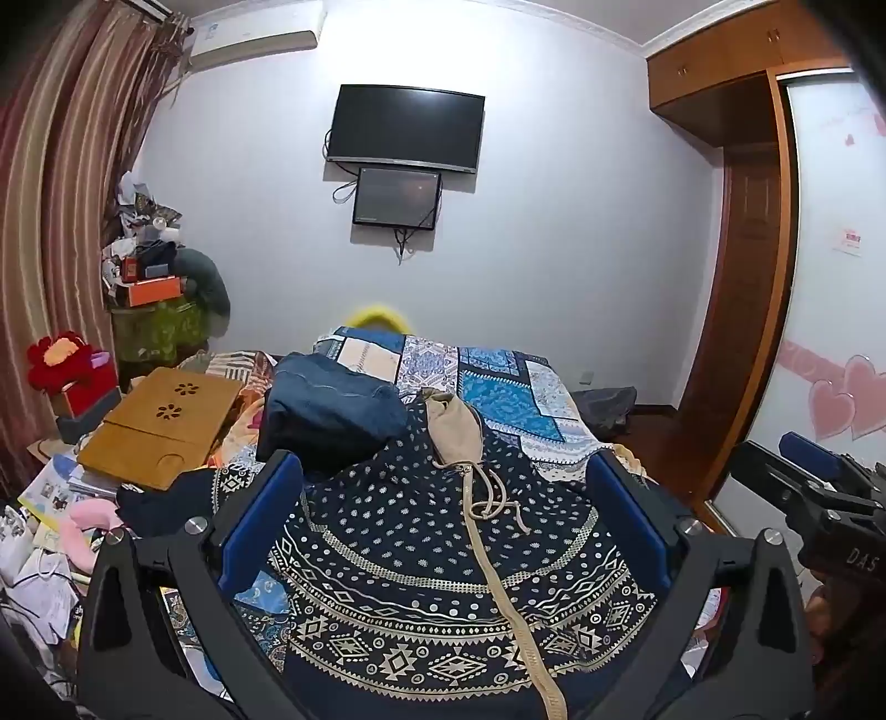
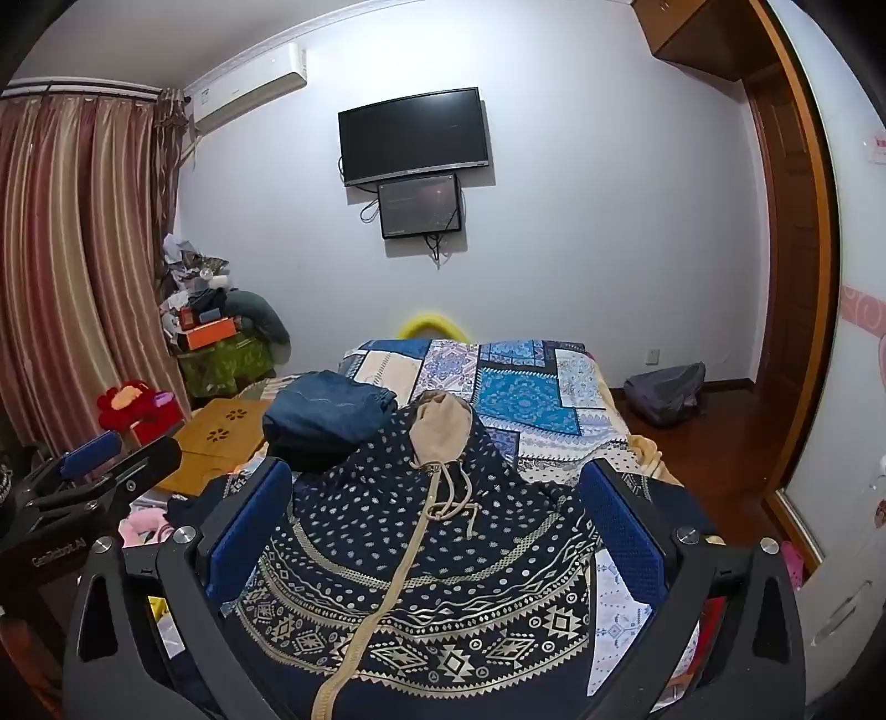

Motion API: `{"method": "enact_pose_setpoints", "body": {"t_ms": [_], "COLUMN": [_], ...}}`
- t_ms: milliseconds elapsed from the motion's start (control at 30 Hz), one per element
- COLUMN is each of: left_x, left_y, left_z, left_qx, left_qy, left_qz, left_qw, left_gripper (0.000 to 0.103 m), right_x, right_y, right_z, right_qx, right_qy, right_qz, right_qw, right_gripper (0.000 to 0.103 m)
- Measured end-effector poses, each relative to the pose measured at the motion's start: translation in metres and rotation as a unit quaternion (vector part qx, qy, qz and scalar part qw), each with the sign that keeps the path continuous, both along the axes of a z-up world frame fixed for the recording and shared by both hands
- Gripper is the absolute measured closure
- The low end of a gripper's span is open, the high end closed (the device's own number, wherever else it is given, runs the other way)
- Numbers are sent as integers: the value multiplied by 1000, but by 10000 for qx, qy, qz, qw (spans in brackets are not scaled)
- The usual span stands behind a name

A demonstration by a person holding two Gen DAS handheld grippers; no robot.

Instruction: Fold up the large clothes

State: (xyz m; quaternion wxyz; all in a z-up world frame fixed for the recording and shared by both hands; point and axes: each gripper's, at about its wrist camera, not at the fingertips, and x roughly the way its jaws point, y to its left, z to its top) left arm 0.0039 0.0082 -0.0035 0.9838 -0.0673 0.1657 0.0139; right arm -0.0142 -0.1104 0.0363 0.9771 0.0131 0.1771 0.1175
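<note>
While it lies spread over the near part of the bed (image 1: 501,387), the navy hooded garment (image 1: 443,554) is seen from both wrist cameras with its white dots and banded diamond patterns facing up. Its beige-lined hood (image 1: 454,426) is laid at the far end, toward the middle of the bed, and a beige zipper strip (image 1: 498,581) is run down the front, with a knotted drawcord (image 1: 490,507) resting just below the hood. A folded stack of denim (image 1: 326,410) is set touching the garment's far left edge, on the patchwork bedcover.

Held above the near hem, the left tongs (image 1: 443,520) are spread wide, their blue-padded fingers (image 1: 260,526) standing to either side of the garment; nothing is gripped between them. The right tongs (image 2: 437,526) are likewise held wide apart over the same cloth, with nothing clasped. Each tool is caught at the edge of the other's view: the right one at the far right of the left camera, the left one at the far left of the right camera.

Left of the bed, a wooden lap tray (image 1: 160,426) with flower cut-outs is lying among papers and soft toys, and a red plush flower (image 1: 58,360) is placed beyond it. Striped curtains (image 1: 61,194) are hung on the left. On the far wall a dark television (image 1: 407,127) is mounted above a smaller screen (image 1: 396,196), with an air conditioner (image 1: 255,36) near the ceiling. A wooden wardrobe (image 1: 736,221) is stood at the right, and a grey bag (image 2: 664,393) is left on the floor by it.
</note>
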Motion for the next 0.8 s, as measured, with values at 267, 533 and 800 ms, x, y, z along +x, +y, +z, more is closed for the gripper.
{"method": "enact_pose_setpoints", "body": {"t_ms": [267, 533, 800], "left_x": [3, 3, 6], "left_y": [0, 2, 5], "left_z": [-2, -6, -9], "left_qx": [-39, -56, -102], "left_qy": [39, 56, 75], "left_qz": [-17, -16, -9], "left_qw": [10000, 10000, 9999], "left_gripper": [0, 0, 0], "right_x": [1, 0, 3], "right_y": [0, 3, 6], "right_z": [0, 0, 1], "right_qx": [10, -28, -35], "right_qy": [19, 25, 48], "right_qz": [13, 26, 56], "right_qw": [10000, 10000, 10000], "right_gripper": [0, 0, 0]}}
